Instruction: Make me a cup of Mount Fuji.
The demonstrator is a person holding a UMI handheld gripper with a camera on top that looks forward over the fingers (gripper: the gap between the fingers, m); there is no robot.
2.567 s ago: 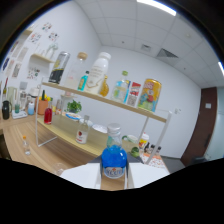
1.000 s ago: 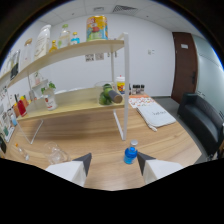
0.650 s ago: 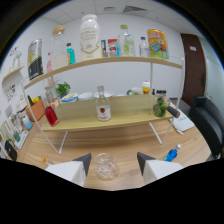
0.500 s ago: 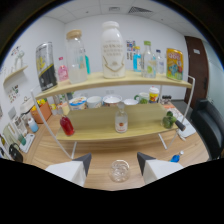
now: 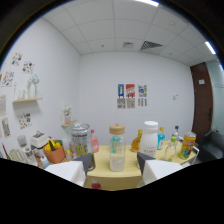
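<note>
Clear bottle (image 5: 116,148) with a tan, cork-coloured cap stands upright on the top board of a pale wooden shelf (image 5: 116,176). Body is transparent, with a pale blue label patch at mid-height; contents look whitish toward the base. It sits just ahead of the gripper (image 5: 115,164), in line with the gap between the two fingers, not touched by either.

Gripper fingers spread apart, nothing held; the white finger bodies show low in the view, dark tips flanking the bottle's base at either side with clear gaps.

Same shelf row, to the bottle's left: a wide glass jar with a metal lid (image 5: 80,142), then a slim pink bottle (image 5: 93,141) between jar and clear bottle. To its right: an amber bottle (image 5: 136,142), a large white jug (image 5: 149,138), a blue bottle (image 5: 161,137), and a yellow can (image 5: 187,145) at the far end.

Further left, lower: an orange-brown pot holding yellow items (image 5: 54,150).

Back wall is white and carries three small posters (image 5: 130,96) side by side. A small wall shelf (image 5: 26,99) hangs on the left wall. Dark door (image 5: 202,107) at the right.
</note>
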